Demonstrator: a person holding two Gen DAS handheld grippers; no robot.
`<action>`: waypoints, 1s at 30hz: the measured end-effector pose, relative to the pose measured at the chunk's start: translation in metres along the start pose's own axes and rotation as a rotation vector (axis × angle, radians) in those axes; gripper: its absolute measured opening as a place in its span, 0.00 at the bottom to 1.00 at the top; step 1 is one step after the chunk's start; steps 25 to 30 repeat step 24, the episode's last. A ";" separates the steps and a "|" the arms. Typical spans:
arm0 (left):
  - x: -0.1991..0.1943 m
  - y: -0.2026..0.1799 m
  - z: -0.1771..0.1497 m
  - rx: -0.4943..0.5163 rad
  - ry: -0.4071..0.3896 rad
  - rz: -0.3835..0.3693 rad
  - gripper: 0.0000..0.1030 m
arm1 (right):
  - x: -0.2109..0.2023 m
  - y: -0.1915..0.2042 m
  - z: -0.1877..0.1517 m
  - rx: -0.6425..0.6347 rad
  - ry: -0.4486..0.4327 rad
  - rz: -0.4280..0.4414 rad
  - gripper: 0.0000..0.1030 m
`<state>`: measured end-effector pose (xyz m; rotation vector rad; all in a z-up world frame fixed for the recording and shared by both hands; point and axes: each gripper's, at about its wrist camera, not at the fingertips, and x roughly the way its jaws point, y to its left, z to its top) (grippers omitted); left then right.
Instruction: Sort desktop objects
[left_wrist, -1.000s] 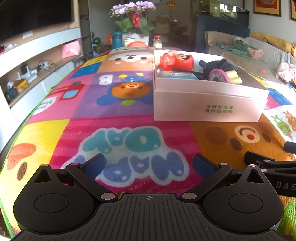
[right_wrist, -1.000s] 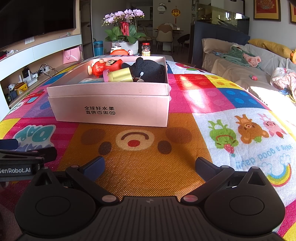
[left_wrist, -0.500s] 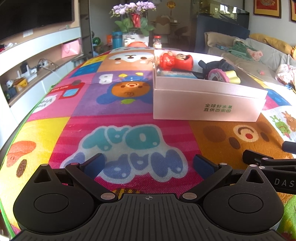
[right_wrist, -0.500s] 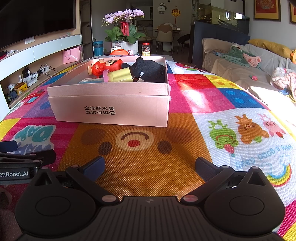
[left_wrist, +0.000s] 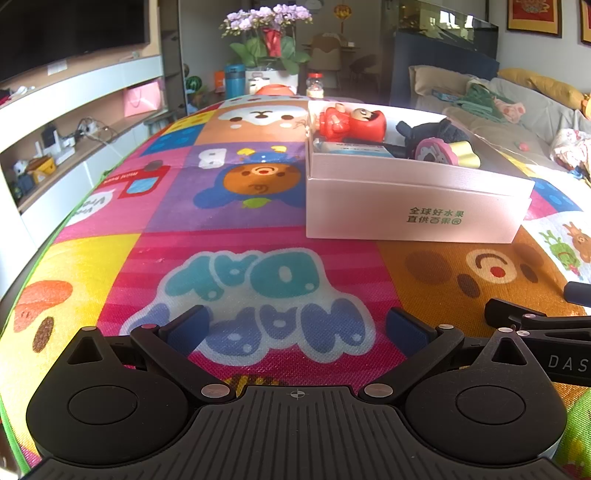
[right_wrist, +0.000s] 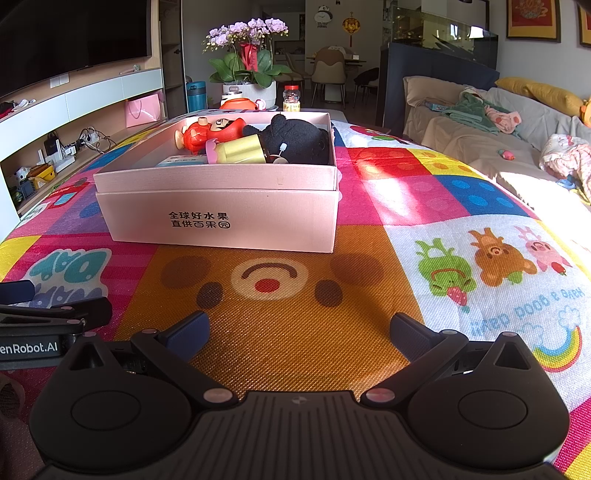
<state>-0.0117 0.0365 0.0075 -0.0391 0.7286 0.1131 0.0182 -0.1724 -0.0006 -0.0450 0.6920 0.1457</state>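
1 pink box (right_wrist: 221, 218) upper centre-left on the mat (right_wrist: 295, 332), holding 1 red doll (right_wrist: 210, 133), 1 black plush (right_wrist: 295, 142), 1 yellow tube (right_wrist: 240, 152), 1 blue pack (left_wrist: 351, 148). Both grippers, left (left_wrist: 295, 328) & right (right_wrist: 299, 330), jaws apart, empty. Only left view shows tube's pink end.

Mat (right_wrist: 369, 314): bright patchwork of pink, yellow, blue, red and orange squares with cartoon animals; brown bear face on orange.
Box (right_wrist: 229, 218): pale pink, dark printed characters.
Doll (right_wrist: 210, 134): red.
Plush (right_wrist: 295, 142): black.
Cylinder (right_wrist: 240, 153): pale yellow.
Fingers (right_wrist: 188, 332): blue pads on black arms.
Orchids (right_wrist: 247, 29): lilac.
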 end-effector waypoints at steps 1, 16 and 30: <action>0.000 0.000 0.000 0.000 0.000 0.000 1.00 | 0.000 0.000 0.000 0.000 0.000 0.000 1.00; 0.000 0.000 0.001 0.001 0.003 -0.006 1.00 | 0.000 0.000 0.000 0.000 0.000 0.000 1.00; 0.000 0.003 0.001 0.013 0.008 -0.021 1.00 | 0.000 0.000 0.000 0.000 0.000 0.000 1.00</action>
